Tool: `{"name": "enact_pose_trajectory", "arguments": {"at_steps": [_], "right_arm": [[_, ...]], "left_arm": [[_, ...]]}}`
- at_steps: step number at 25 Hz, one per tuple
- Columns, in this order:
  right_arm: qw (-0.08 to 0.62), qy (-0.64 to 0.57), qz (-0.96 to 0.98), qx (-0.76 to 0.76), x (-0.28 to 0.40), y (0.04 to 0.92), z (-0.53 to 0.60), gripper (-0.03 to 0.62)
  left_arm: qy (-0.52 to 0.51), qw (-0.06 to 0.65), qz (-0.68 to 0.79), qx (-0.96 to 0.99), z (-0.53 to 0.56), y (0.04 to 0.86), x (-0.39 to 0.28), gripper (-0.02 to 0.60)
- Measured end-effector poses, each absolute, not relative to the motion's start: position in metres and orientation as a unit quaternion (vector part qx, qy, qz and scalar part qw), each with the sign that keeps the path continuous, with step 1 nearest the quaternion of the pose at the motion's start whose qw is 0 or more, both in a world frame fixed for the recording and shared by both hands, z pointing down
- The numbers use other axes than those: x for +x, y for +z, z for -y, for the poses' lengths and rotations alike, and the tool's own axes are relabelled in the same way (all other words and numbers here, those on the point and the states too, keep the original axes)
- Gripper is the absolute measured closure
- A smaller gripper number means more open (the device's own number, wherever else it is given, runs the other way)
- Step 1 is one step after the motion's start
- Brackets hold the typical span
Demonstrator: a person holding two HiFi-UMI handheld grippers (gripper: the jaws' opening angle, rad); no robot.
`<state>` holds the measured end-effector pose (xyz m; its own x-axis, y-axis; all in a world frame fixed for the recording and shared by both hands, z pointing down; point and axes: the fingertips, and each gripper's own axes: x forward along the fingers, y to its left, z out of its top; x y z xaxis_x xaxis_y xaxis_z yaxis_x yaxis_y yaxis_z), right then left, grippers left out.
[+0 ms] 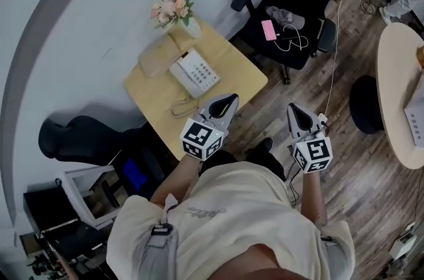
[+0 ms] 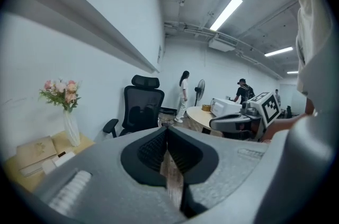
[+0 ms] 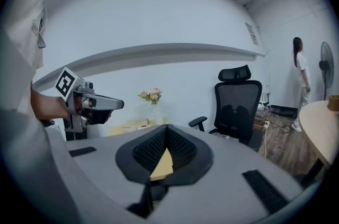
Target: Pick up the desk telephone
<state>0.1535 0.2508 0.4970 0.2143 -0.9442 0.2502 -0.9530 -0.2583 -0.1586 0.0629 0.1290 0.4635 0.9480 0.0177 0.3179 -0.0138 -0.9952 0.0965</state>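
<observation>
– On the small table at the far left, beside the flower vase: is that the desk telephone?
– Confirmed. It lies flat at mid-table, with its coiled cord trailing off the near side.
– Tongs?
– Left gripper and right gripper are both pressed together with nothing between them. They are held on the near side, apart from the telephone.
– Handling?
– Judged a rigid, smooth plastic shell, fairly light. The handset seems to rest loose along the left side and may slip off, and the cord could drag. Advise spreading the jaws first, then clamping across the body's side edges, kept level.
</observation>
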Motion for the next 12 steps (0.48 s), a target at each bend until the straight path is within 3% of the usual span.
{"name": "enact_pose_trajectory", "arguments": {"at_steps": [12], "right_arm": [[0.039,0.165,0.719,0.674,0.141,0.519,-0.163,0.595]], "left_arm": [[0.185,0.078,0.120,0.972,-0.076,0.491,0.032,0.563]]}}
